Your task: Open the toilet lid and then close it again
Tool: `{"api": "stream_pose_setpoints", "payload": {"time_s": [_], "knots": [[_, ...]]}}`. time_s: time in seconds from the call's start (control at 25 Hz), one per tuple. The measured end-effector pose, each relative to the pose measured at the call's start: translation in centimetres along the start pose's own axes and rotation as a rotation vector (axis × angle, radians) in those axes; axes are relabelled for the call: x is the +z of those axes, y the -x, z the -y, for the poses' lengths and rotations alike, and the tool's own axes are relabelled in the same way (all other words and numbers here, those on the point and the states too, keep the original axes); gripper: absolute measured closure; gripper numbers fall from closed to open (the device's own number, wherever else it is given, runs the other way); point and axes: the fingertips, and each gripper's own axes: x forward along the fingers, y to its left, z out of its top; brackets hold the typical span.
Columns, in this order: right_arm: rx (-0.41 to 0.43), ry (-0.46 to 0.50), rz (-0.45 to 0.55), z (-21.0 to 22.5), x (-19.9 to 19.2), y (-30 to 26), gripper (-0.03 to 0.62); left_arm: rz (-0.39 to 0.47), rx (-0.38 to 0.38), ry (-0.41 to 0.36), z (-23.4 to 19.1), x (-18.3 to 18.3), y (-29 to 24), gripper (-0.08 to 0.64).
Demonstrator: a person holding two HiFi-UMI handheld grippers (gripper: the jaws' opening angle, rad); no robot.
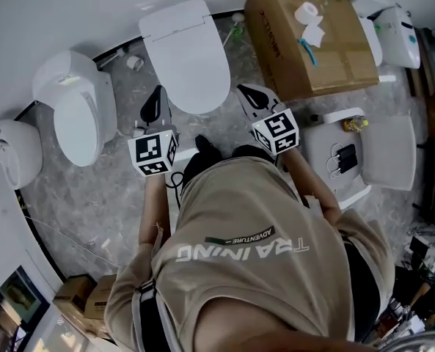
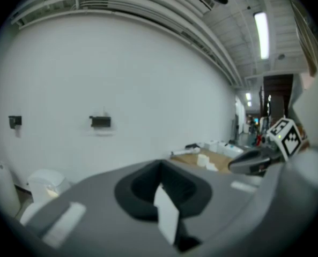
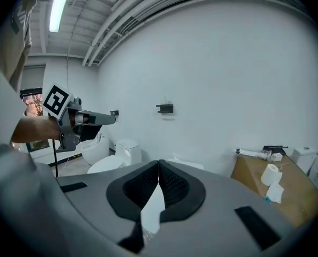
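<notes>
We show the left gripper (image 2: 160,165) with its jaws brought together at the tips, nothing held between them. The right gripper (image 3: 159,163) is in the same state: its ribbed pads (image 3: 172,183) meet at the front edge and are empty.

In the head view both sets of jaws point forward at the white toilet lid (image 1: 184,50). The lid lies down flat over the bowl, ahead of and between the two grippers. The left jaws sit just beside its near left edge and the right jaws just beside its near right edge; we cannot tell whether either one touches it.

To the right of the right jaws stands a cardboard box (image 1: 312,42) with a paper roll (image 1: 306,11) on top. To the left of the left jaws stands a second toilet (image 1: 74,112), on the grey marbled floor (image 1: 92,204). Beyond both jaws rises a plain white wall (image 3: 212,79).
</notes>
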Motion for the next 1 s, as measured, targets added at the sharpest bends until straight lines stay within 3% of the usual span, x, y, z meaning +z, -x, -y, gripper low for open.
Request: {"api": "stream_pose_setpoints", "payload": {"time_s": [0.4, 0.68, 1.0], "knots": [[-0.009, -0.053, -0.038, 0.7, 0.5, -4.7, 0.578, -0.06, -0.038, 0.041, -2.4, -2.4, -3.3, 0.555], [0.038, -0.073, -0.075, 5.0, -1.5, -7.3, 0.578, -0.129, -0.019, 0.025, -0.6, -2.8, -7.9, 0.555], [0.093, -0.05, -0.104, 10.6, -3.3, -11.5, 0.578, -0.148, -0.022, -0.007, 0.7, -1.2, -12.7, 0.555]]}}
